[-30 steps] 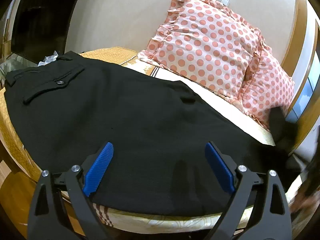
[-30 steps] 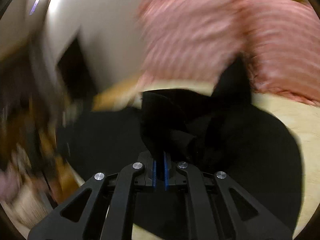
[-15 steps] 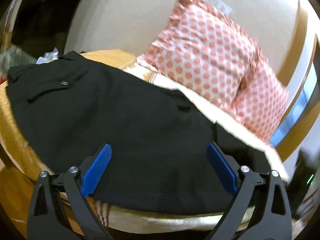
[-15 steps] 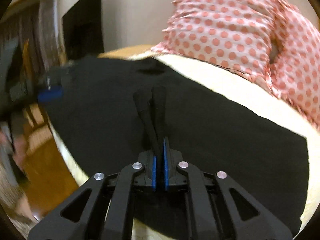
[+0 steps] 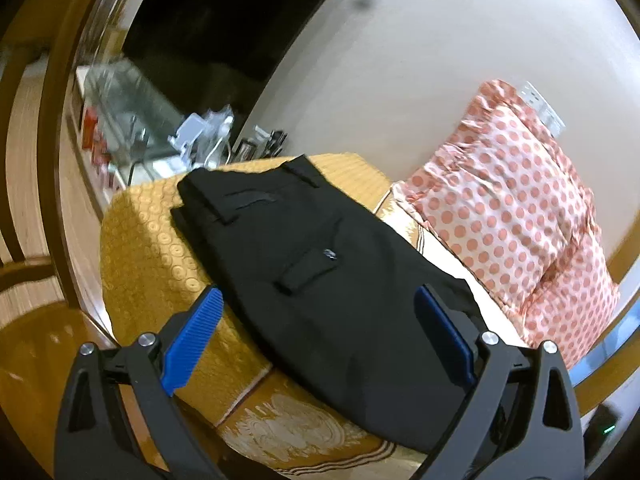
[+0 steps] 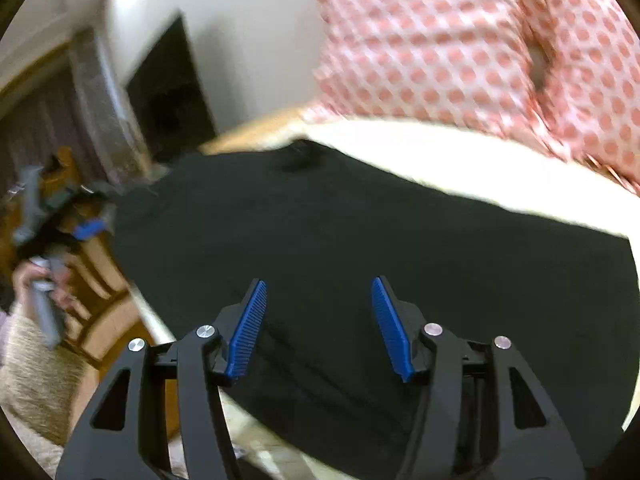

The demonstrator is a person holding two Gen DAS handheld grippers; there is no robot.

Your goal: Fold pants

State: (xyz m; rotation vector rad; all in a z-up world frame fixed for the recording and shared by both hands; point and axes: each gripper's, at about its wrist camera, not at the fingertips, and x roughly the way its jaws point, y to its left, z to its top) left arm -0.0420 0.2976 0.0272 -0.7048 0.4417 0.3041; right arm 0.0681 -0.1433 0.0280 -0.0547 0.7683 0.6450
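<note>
Black pants (image 5: 320, 280) lie folded flat on the bed, waistband and buttoned back pocket toward the far left. My left gripper (image 5: 318, 308) is open and empty, hovering above the pants' near edge. In the right wrist view the pants (image 6: 360, 240) spread as one dark sheet across the bed. My right gripper (image 6: 320, 292) is open and empty just above the cloth. The left gripper (image 6: 86, 230), held in a hand, shows blurred at the left edge of that view.
Pink polka-dot pillows (image 5: 512, 208) lean against the wall at the head of the bed; they also show in the right wrist view (image 6: 480, 48). A gold patterned bedspread (image 5: 152, 248) covers the bed's corner. A cluttered side table (image 5: 160, 136) stands beyond it. Wooden floor (image 5: 32, 360) lies left.
My right gripper opened and let go of the pants cloth, which now lies flat. My left gripper pulled back and swung left, still open.
</note>
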